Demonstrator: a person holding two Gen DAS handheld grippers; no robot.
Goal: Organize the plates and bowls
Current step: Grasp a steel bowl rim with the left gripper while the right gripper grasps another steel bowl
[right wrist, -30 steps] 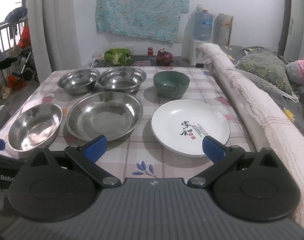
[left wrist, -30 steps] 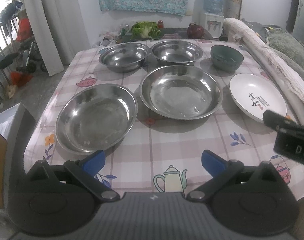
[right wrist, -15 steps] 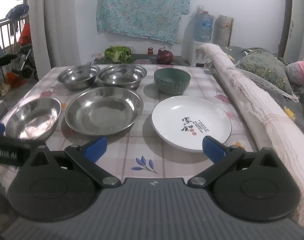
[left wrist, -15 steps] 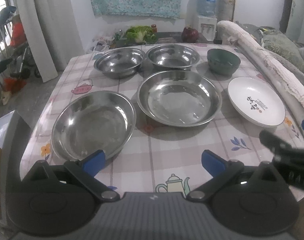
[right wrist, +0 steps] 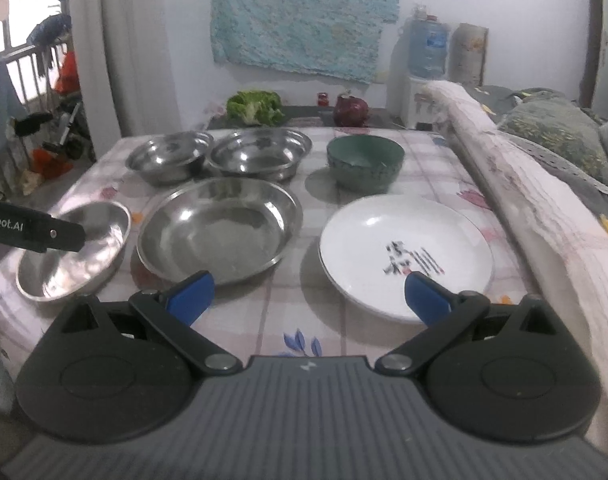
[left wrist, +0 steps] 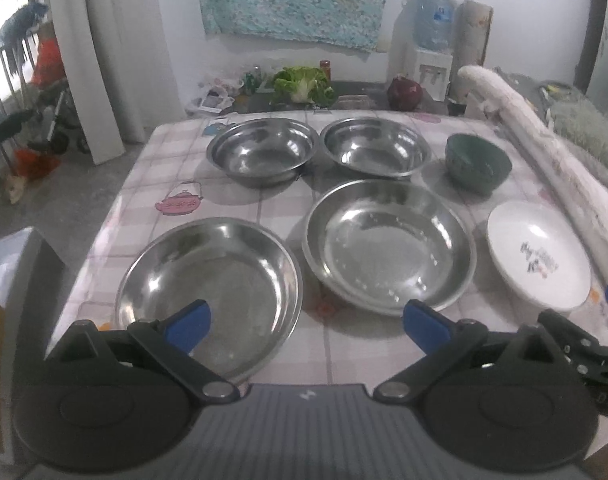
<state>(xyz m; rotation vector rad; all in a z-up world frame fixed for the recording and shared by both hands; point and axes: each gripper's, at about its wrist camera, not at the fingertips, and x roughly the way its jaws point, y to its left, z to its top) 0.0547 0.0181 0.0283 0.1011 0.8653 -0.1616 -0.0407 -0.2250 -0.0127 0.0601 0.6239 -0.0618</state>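
Two wide steel plates lie in the front row: one on the left (left wrist: 210,292) (right wrist: 74,250), one in the middle (left wrist: 388,246) (right wrist: 220,232). Behind them stand two steel bowls (left wrist: 264,150) (left wrist: 376,146) and a green bowl (left wrist: 478,162) (right wrist: 366,158). A white plate with dark writing (right wrist: 406,254) (left wrist: 538,256) lies at the front right. My left gripper (left wrist: 306,326) hovers open over the near edge, its left fingertip above the left steel plate. My right gripper (right wrist: 308,298) is open, its right fingertip above the white plate's near rim. Neither holds anything.
The table (left wrist: 240,208) wears a checked cloth with teapot prints. A rolled white quilt (right wrist: 544,216) runs along its right edge. Lettuce (right wrist: 256,106) and a red cabbage (right wrist: 350,110) sit behind the table. A curtain and clutter stand at the left.
Both grippers have moved forward over the table, so the dishes look nearer. The left gripper's finger now reaches over the left steel plate, the right one over the white plate.
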